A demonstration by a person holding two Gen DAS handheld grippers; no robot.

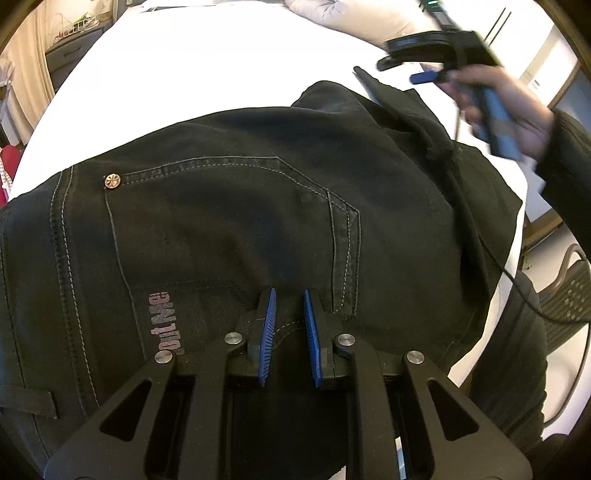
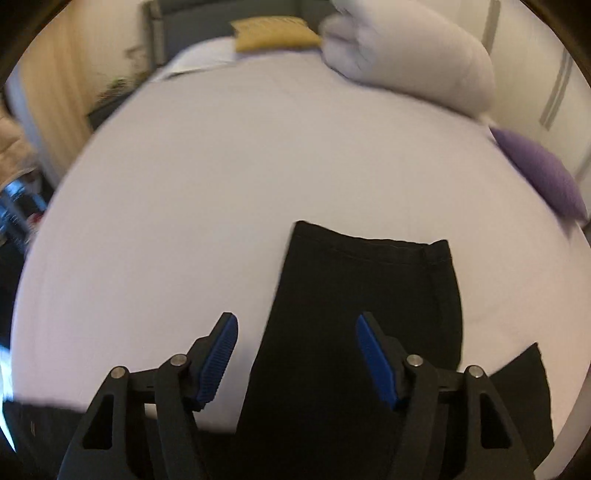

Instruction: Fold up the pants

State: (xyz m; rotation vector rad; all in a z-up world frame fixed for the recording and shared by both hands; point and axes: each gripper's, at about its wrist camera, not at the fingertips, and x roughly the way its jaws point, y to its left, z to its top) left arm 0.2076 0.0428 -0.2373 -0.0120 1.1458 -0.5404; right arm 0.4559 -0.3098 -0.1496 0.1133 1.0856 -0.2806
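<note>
Black jeans [image 1: 229,229] lie spread on a white bed sheet [image 1: 207,74], back pocket up, with a copper rivet and a pink print. My left gripper [image 1: 290,297] is shut on the jeans near the pocket's lower edge, dark cloth pinched between its blue pads. In the right wrist view, one black leg [image 2: 351,314] runs away from me to its hem. My right gripper [image 2: 297,318] hangs open above that leg with nothing gripped. The left wrist view also shows the right gripper [image 1: 397,72], blurred in a person's hand [image 1: 517,110], above the far right end of the jeans.
A rolled white duvet [image 2: 406,55] and a yellow pillow [image 2: 273,35] lie at the head of the bed, with a purple cushion [image 2: 539,170] at its right edge. A mesh chair [image 1: 565,295] and a black cable [image 1: 517,280] are beside the bed.
</note>
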